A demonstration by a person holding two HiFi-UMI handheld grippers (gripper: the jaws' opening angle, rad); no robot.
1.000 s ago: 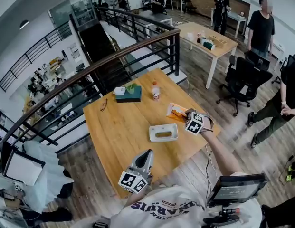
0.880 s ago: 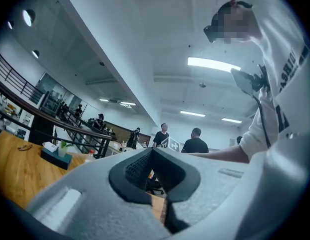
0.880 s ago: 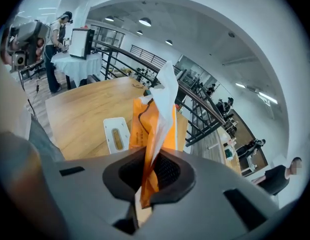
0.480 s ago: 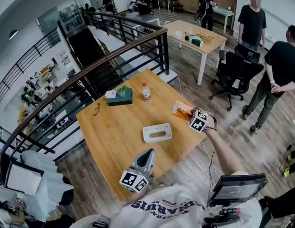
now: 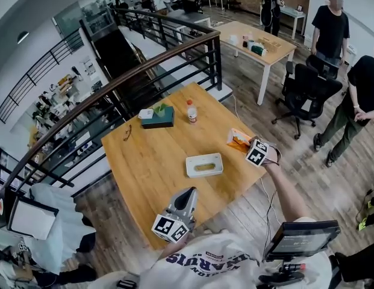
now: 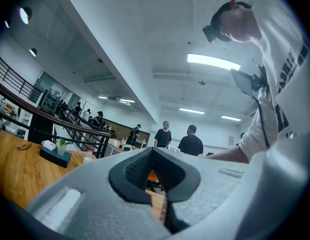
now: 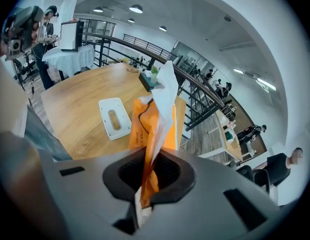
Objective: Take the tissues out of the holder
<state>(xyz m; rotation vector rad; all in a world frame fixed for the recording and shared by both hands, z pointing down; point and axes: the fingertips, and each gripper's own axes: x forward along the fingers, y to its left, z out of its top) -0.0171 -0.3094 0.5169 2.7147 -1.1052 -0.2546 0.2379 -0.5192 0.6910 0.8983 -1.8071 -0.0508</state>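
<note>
**A:** Entry: state of the right gripper [image 7: 145, 181]?

**B:** Jaws closed tight on the orange tissue pack [image 7: 154, 124]. They pinch one end of the wrapper, and a white tissue sticks out at the pack's far end. The gripper tilts downward at the right edge of the surface [image 5: 144, 161]. Pinching the end probably lets the pack hang free of the jaws, so it can be laid flat.

**A:** Is the pack resting on the wood?

**B:** Can't tell. In the head view it lies over the right edge. Whether its lower end touches is unclear.

**A:** The holder?

**B:** The white holder [image 5: 205, 165] sits near the middle of the surface, slot up and well apart from the pack. The slot shows a brownish tone, so my judgement is that the holder is empty, though I can't confirm it. If so, the extraction is done and only the set-down remains.

**A:** Left gripper [image 5: 185, 196]?

**B:** Jaws together with nothing between them. It is held level over the near edge, pointing towards the holder. That looks like a parked position, close enough to steady the holder if needed, and it touches nothing.

**A:** Risks?

**B:** The hold is on thin film only. A quick swing could slip the pack or drop it past the right edge, so the release should be further inward.
</note>
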